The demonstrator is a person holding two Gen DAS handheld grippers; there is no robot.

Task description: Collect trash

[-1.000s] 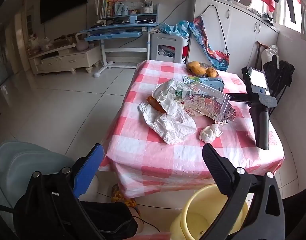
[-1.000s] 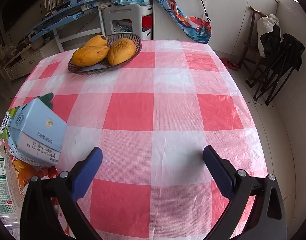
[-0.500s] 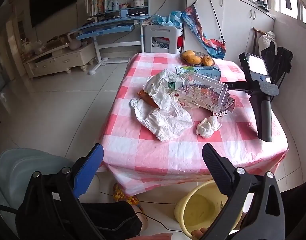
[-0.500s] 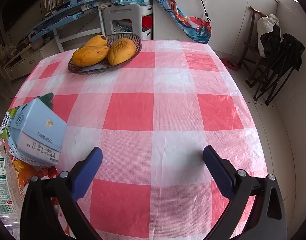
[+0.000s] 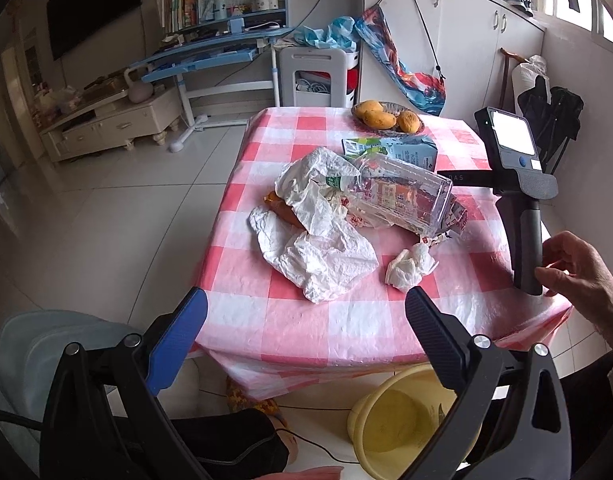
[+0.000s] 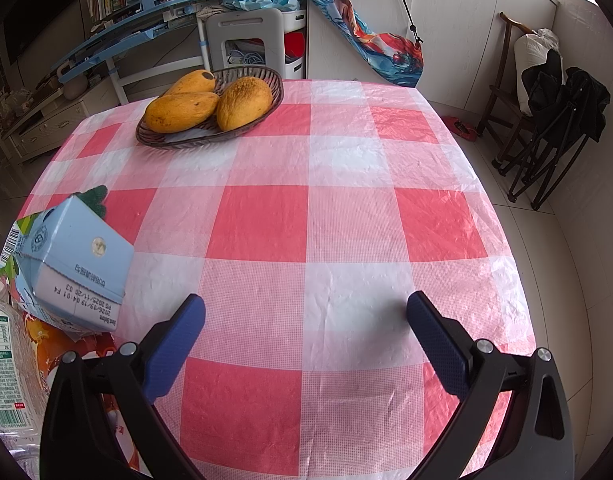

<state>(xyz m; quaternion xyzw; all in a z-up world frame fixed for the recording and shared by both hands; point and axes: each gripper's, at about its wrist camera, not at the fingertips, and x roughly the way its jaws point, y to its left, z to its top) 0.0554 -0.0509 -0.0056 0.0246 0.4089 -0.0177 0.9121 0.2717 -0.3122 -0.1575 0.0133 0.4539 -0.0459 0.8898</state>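
Left wrist view, fingers: the left gripper (image 5: 304, 322) has its fingers spread wide with nothing between them, hanging off the near edge of the table (image 5: 346, 336), not touching it.
Left wrist view, trash: all heaped mid-table. There's a crumpled white plastic bag (image 5: 314, 224), a clear plastic bottle lying on its side (image 5: 402, 196), a light blue drink carton (image 5: 402, 150) behind it, and a small wadded white tissue (image 5: 410, 266) sitting apart, nearest the front edge.
Left wrist view, other gripper: the right gripper's dark handle (image 5: 524, 240) stands at the table's right edge, with a hand (image 5: 578, 268) touching its lower end.
Left wrist view, room: yellow plastic basin (image 5: 402, 420) on the floor just under the near table edge; open checked cloth in front of the pile.
Right wrist view, fingers: the right gripper (image 6: 306, 322) is wide open too and empty, over bare red-and-white cloth.
Right wrist view, trash: carton and bottle label are off at the left edge, just beside the left finger.
Right wrist view, room: a dark woven basket of mangoes (image 6: 210, 110) at the far side, with lots of clear cloth in between.
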